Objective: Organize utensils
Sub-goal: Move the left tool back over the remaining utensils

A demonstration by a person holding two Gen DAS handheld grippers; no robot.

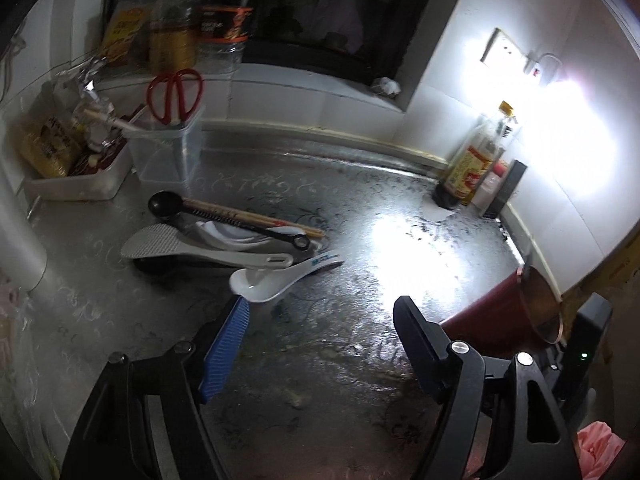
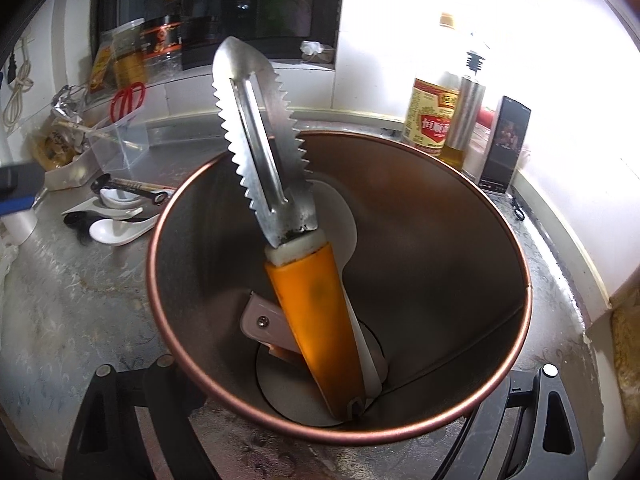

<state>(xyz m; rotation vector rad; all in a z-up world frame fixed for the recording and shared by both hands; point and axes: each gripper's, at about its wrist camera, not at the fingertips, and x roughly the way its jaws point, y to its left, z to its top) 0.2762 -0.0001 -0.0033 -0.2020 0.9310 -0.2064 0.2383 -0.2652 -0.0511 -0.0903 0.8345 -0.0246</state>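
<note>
So this looks roughly a third of the way in, judging by what's in the can vs what's on the counter. In the right wrist view the can fills the middle of the frame, and the right gripper has its jaws on either side of it at the bottom, so I'd say it's clamped on the can and holding it tipped toward the camera. Inside there's already a peeler with an orange handle and a toothed metal blade sticking up past the rim, a white flat utensil behind it, and a small white handle with a screw low on the left. That part's done. What's left is the pile at centre left of the left wrist view: a black scoop, chopsticks, a grey rice paddle, white spoons, and one white spoon lying nearest the camera. The left gripper is at the bottom of that frame, jaws spread wide with nothing between them, its blue pad just beside that near spoon but not touching as far as I can tell. My guess is the spoon goes next. The scissors sit in a clear tub at upper left, well apart from the pile.
</note>
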